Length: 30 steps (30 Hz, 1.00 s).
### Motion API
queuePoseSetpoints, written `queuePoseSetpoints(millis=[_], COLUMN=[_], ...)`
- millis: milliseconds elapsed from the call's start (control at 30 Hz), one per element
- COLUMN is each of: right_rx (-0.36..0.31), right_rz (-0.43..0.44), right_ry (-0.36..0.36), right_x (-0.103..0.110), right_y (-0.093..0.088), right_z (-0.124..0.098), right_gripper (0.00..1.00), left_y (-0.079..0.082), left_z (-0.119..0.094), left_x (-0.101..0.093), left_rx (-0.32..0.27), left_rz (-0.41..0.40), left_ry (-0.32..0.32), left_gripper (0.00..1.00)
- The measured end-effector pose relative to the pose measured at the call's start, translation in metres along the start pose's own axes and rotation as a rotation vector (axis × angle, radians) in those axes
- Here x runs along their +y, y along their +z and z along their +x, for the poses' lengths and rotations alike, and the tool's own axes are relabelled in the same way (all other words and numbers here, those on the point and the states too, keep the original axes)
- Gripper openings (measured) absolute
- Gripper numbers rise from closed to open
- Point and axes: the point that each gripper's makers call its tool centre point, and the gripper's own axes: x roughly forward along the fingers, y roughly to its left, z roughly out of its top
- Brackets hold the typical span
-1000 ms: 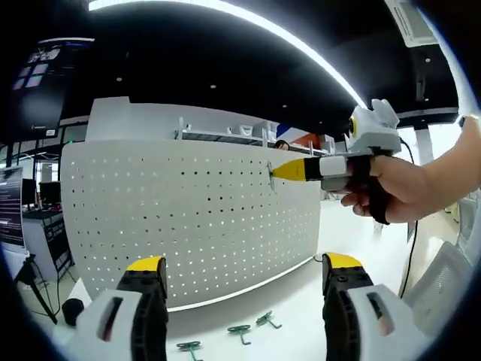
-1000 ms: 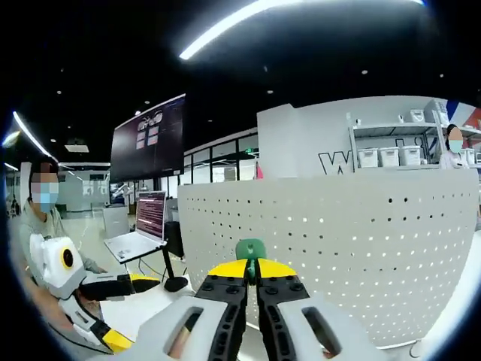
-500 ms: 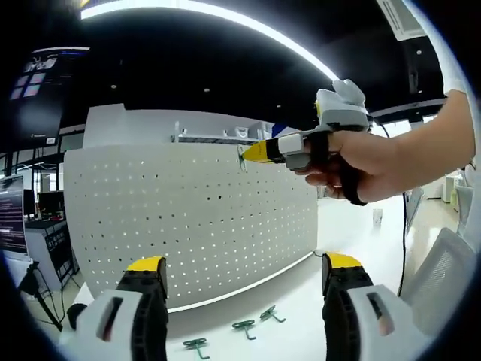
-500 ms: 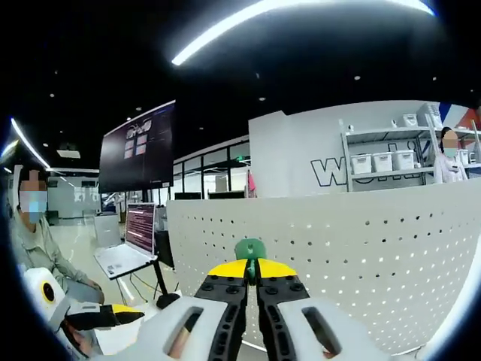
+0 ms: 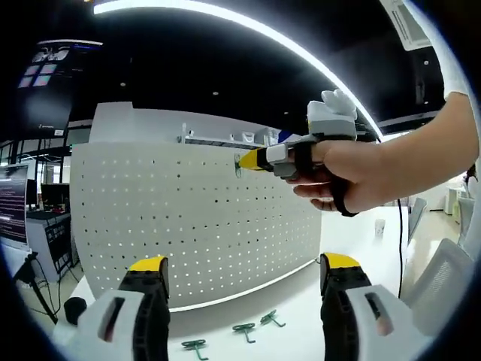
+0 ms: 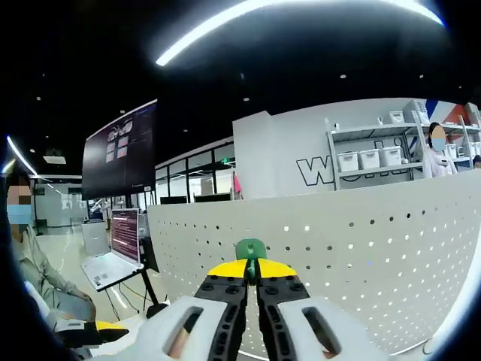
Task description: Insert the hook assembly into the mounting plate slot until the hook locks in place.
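An upright white pegboard (image 5: 188, 218) stands on the white table. My right gripper (image 5: 248, 160), held in a person's hand, reaches in from the right and is shut on a small green hook (image 5: 238, 165), which sits at the board's top rows of holes. In the right gripper view the shut yellow-tipped jaws of the right gripper (image 6: 251, 268) pinch the green hook (image 6: 251, 249) right in front of the pegboard (image 6: 361, 256). I cannot tell whether the hook touches the board. My left gripper (image 5: 244, 265) hangs open low in front of the board, holding nothing.
Three spare green hooks (image 5: 243, 329) lie on the table (image 5: 301, 308) before the board's foot. A person (image 6: 30, 263) sits at the far left near a laptop (image 6: 113, 263). Shelves with white bins (image 6: 361, 159) stand behind the board.
My right gripper has carried the green hook up and to the left, from the upper right part of the board to its top rows. The left gripper stays open and low.
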Motion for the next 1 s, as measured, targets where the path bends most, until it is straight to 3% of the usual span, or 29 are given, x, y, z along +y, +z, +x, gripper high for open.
queuePoseSetpoints(millis=[500,1000], right_rx=[-0.059,-0.068], right_rz=[-0.02,-0.046], right_ry=[-0.066,-0.081], right_x=[-0.011,-0.011], right_y=[0.011,0.006], right_z=[0.025,0.041], right_gripper=[0.01,0.01], left_y=[-0.001,-0.004], left_z=[0.0,-0.003], left_x=[0.001,0.008], left_rx=[-0.006,0.006], left_rz=[0.002,0.009], left_ry=[0.0,0.027], left_gripper=[0.83,0.82])
